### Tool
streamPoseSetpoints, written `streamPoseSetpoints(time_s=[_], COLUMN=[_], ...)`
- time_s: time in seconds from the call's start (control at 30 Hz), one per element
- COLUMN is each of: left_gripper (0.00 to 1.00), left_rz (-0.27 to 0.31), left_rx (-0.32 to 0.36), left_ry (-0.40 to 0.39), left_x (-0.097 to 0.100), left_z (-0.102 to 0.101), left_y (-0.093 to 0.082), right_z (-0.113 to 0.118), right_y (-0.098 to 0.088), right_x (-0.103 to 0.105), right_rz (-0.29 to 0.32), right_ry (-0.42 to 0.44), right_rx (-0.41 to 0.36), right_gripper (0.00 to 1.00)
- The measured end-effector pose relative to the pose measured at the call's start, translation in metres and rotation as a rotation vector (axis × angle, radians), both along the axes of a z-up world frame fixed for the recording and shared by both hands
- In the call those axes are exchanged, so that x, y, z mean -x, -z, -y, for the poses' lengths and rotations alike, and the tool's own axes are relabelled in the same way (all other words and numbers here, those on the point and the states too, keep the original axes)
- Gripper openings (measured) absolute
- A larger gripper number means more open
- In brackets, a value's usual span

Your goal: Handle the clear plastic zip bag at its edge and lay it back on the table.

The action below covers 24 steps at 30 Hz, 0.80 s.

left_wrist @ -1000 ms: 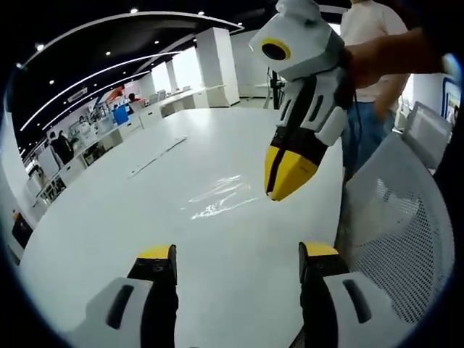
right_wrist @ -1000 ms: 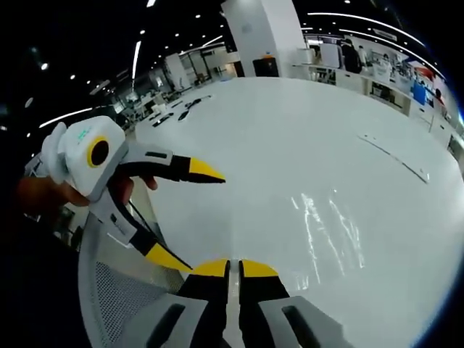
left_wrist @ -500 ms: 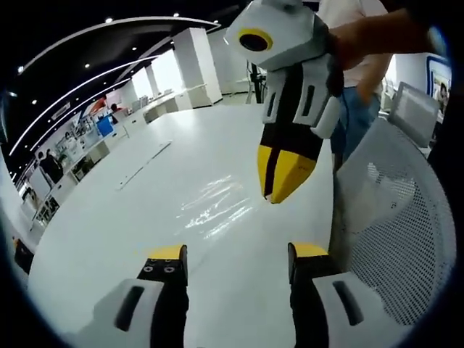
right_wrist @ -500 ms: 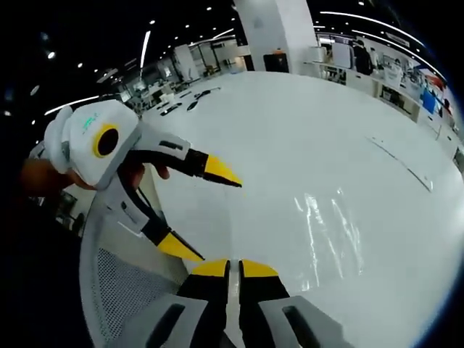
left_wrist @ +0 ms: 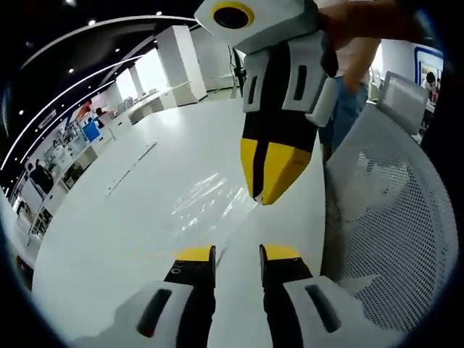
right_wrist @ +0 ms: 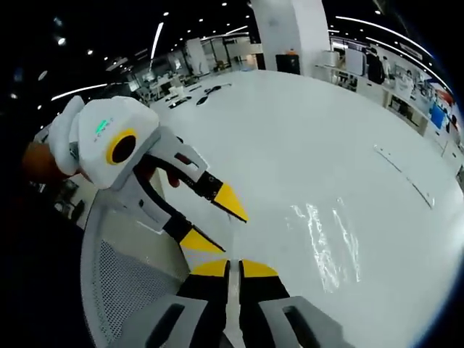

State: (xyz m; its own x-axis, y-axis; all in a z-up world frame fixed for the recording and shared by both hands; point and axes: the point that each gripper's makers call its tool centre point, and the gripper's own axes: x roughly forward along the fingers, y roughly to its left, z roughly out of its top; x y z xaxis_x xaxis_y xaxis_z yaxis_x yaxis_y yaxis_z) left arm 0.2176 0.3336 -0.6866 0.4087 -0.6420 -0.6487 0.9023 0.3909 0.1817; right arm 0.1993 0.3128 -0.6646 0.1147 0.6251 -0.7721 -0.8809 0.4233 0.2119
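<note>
While the clear zip bag (left_wrist: 210, 197) lies flat on the white table (left_wrist: 109, 239), the left gripper (left_wrist: 237, 254) hovers near it, jaws slightly apart and empty; the right gripper (right_wrist: 229, 267) is closed, holding nothing.

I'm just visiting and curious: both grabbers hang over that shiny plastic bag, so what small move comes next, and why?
Probably lower the left gripper to the clear zip bag's near edge. The bag lies flat on the white table, ungripped; the left jaws stand slightly apart, while the right gripper is shut and empty.

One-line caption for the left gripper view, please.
Left gripper part open over the white table, right gripper shut above the clear zip bag.
</note>
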Motion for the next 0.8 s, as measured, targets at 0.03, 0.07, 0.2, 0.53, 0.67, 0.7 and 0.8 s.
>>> streamPoseSetpoints(time_s=[0.03,0.07,0.2,0.53,0.67,0.7,0.8], left_gripper=[0.13,0.10,0.03,0.00,0.00,0.00,0.00], left_rz=[0.007,0.011,0.010,-0.085,-0.086,-0.089,-0.104], left_rx=[-0.004,-0.009,-0.014,0.085,0.127,0.135,0.160], left_ry=[0.007,0.013,0.025,-0.075,-0.115,-0.125,-0.166], left_x=[0.000,0.001,0.001,-0.003,-0.008,-0.009,-0.015], left_z=[0.000,0.000,0.001,0.007,0.008,0.008,0.005], left_y=[0.000,0.000,0.001,-0.007,-0.013,-0.015,-0.014], right_z=[0.000,-0.001,-0.002,-0.005,-0.001,-0.001,0.005], right_y=[0.000,0.000,-0.005,-0.022,-0.028,-0.029,-0.034], right_x=[-0.001,-0.001,-0.003,-0.022,-0.029,-0.030,-0.037], right_rz=[0.003,0.007,0.020,0.125,0.171,0.176,0.227], right_ry=[-0.002,-0.005,-0.013,-0.013,-0.012,-0.005,0.028], right_rx=[0.000,-0.002,-0.006,-0.053,-0.068,-0.069,-0.086], right_gripper=[0.00,0.00,0.00,0.00,0.04,0.05,0.07])
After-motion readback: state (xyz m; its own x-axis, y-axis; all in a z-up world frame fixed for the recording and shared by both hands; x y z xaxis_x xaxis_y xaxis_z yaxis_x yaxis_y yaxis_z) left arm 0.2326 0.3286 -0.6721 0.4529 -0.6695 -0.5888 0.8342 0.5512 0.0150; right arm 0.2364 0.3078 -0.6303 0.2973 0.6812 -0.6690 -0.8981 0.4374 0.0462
